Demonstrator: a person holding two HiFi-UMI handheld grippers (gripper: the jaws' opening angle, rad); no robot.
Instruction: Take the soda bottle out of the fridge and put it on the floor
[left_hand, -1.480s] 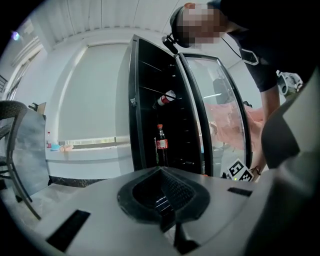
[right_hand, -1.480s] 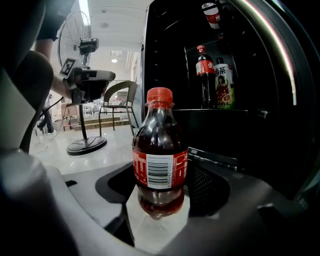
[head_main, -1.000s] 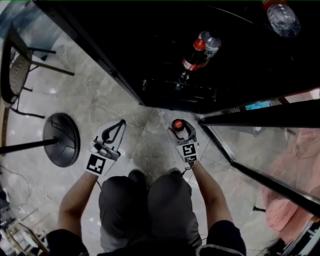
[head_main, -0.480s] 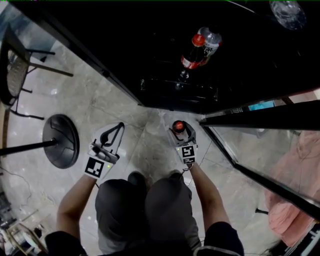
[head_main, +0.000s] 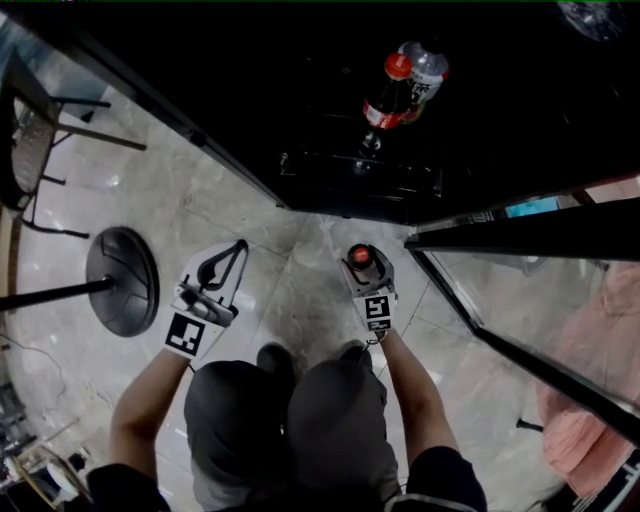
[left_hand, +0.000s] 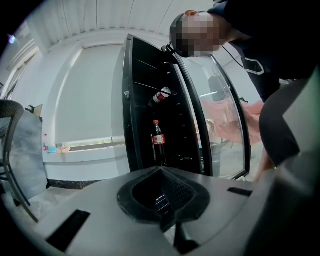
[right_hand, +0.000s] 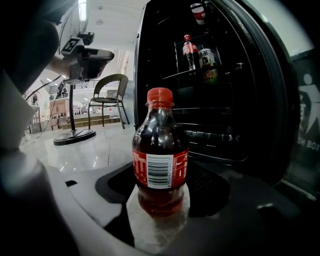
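A small soda bottle (right_hand: 160, 150) with a red cap (head_main: 360, 256) and red label stands upright between the jaws of my right gripper (head_main: 363, 264). The jaws are wide and closed on its lower body. Its base is down at the floor tile, just in front of the open black fridge (head_main: 360, 188). My left gripper (head_main: 238, 250) hangs to the left above the floor, shut with nothing in it. A second soda bottle (head_main: 388, 100) stands on a fridge shelf next to a paler bottle (head_main: 426, 72).
The fridge's glass door (head_main: 520, 232) stands open on the right. A round black stand base (head_main: 122, 280) and a chair (head_main: 30, 140) are on the left. Pink cloth (head_main: 590, 420) lies at the far right. The person's knees are directly below the grippers.
Almost nothing differs. The right gripper and the bottle have edged slightly toward the person, and the left gripper has held its place.
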